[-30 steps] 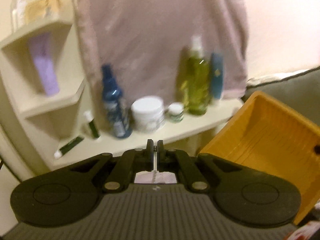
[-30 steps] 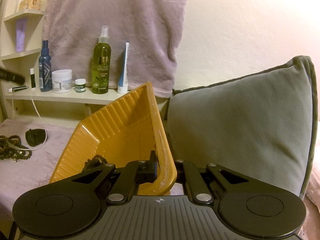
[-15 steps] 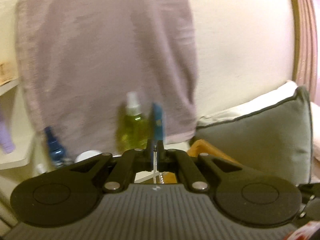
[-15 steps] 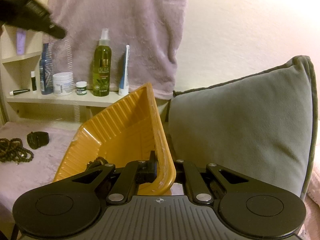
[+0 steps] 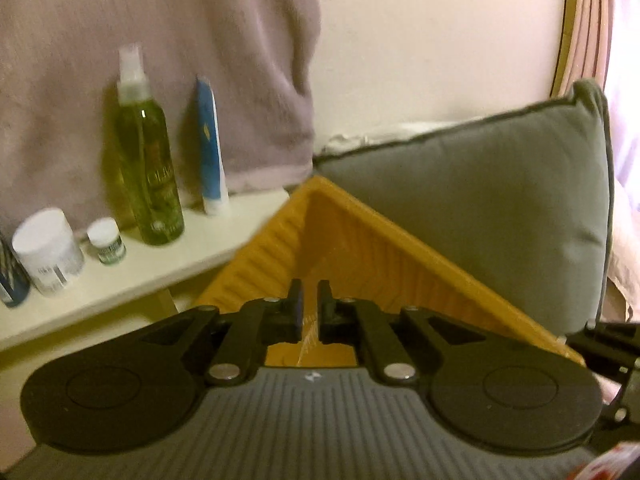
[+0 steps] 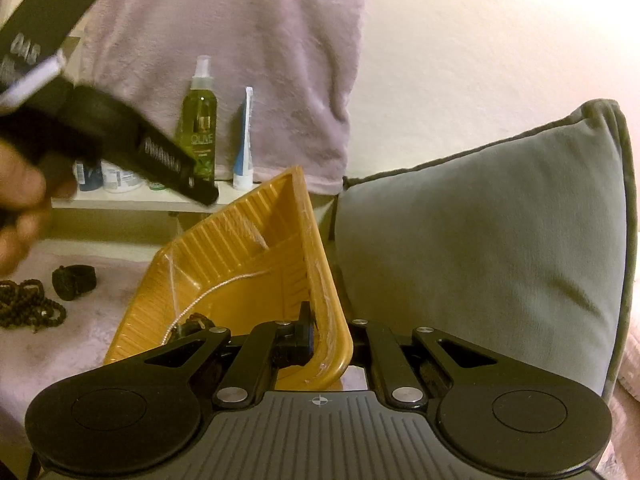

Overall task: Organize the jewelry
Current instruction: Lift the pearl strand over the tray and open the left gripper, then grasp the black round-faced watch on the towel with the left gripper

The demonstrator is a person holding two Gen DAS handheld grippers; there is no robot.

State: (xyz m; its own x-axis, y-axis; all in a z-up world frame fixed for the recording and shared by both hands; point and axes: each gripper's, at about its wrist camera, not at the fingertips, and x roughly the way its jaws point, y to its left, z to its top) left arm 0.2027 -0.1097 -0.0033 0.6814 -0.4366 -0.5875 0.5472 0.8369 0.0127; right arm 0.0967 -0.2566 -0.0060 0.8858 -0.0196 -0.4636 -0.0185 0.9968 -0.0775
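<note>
My right gripper (image 6: 316, 332) is shut on the rim of a tilted orange ribbed tray (image 6: 240, 256). A thin silver chain (image 6: 216, 292) lies inside the tray, with a dark beaded piece (image 6: 192, 322) near its lower end. My left gripper (image 5: 308, 300) hovers over the tray (image 5: 360, 248) with its jaws slightly apart; the chain (image 5: 306, 336) hangs down between them. In the right wrist view the left gripper (image 6: 208, 196) reaches in from the upper left above the tray. A dark bead necklace (image 6: 28, 304) and a black band (image 6: 74, 280) lie on the pink cloth at left.
A grey cushion (image 6: 480, 248) stands right of the tray. A white shelf (image 5: 140, 264) holds a green spray bottle (image 5: 148, 160), a blue tube (image 5: 210, 148) and white jars (image 5: 48, 252). A mauve towel (image 6: 240, 48) hangs behind.
My left gripper swung right from the shelf to above the tray and its jaws parted slightly. The silver chain now trails into the tray. My right gripper kept hold of the tray rim.
</note>
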